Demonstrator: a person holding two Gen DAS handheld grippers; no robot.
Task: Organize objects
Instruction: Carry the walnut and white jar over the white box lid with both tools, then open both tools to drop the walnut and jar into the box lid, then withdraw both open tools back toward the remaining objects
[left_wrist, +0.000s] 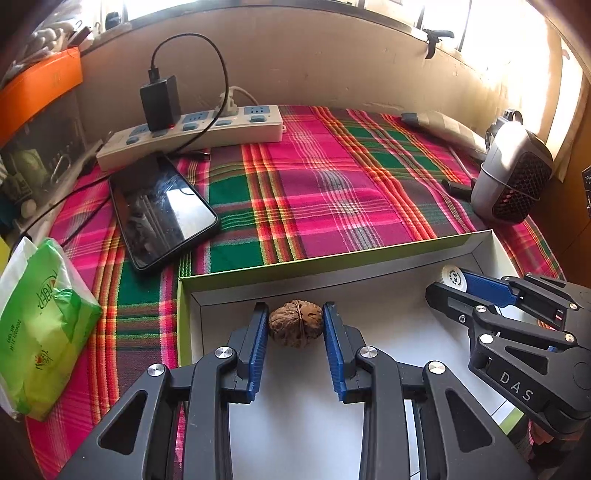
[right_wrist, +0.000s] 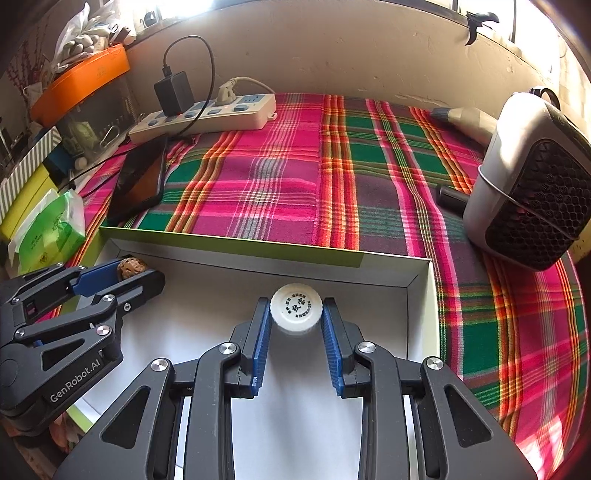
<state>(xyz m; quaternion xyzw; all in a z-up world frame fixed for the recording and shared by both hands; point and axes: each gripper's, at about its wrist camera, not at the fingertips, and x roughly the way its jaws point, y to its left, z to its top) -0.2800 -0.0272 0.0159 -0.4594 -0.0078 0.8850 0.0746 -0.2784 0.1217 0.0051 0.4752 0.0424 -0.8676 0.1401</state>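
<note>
My left gripper (left_wrist: 295, 317) is shut on a brown walnut (left_wrist: 295, 324) over the white inside of a shallow open box (left_wrist: 332, 258) with green outer walls. The walnut also shows in the right wrist view (right_wrist: 130, 266) between the left gripper's fingers (right_wrist: 122, 275). My right gripper (right_wrist: 296, 314) is shut on a white ribbed bottle cap (right_wrist: 296, 308) with black print, over the box's right part (right_wrist: 421, 295). In the left wrist view the right gripper (left_wrist: 452, 282) holds the cap (left_wrist: 452, 275) near the box's far right corner.
A plaid cloth (left_wrist: 332, 177) covers the table. On it lie a black phone (left_wrist: 162, 214), a white power strip (left_wrist: 192, 133) with a black charger, a green tissue pack (left_wrist: 40, 325), and a grey heater (right_wrist: 532, 184) at the right. An orange box (right_wrist: 81, 81) sits at the back left.
</note>
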